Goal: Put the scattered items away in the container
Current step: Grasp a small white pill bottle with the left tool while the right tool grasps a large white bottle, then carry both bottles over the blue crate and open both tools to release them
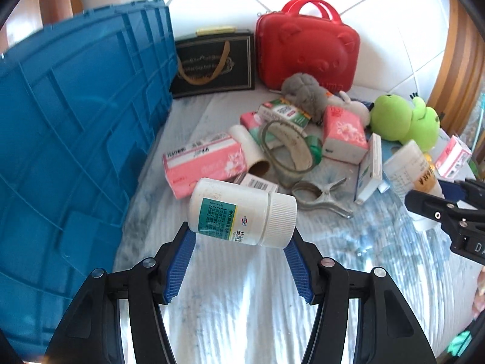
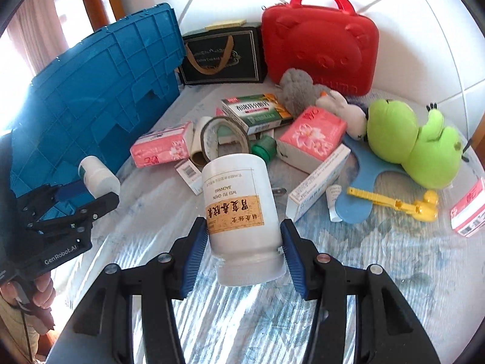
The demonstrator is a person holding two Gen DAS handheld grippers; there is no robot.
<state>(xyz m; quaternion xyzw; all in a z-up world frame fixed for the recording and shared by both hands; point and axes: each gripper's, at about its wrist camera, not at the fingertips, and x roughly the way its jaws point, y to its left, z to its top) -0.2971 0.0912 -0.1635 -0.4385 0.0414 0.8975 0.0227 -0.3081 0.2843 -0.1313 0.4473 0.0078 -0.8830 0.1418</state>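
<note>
Left wrist, jaws clamp green-label bottle (image 1: 242, 210) sideways, right jaws grip tan-label bottle (image 2: 239, 212)

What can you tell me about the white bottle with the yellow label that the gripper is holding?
The white bottle looks like smooth plastic, a wide round jar. Its yellow-brown label carries dark Chinese characters, with "WEI FU CHUN" above, all reading upside down, so its neck and cap end point down toward the camera. The right gripper holds it off the cloth, blue ribbed jaws pressed against both sides. It tilts slightly. Nothing else touches it.
</note>
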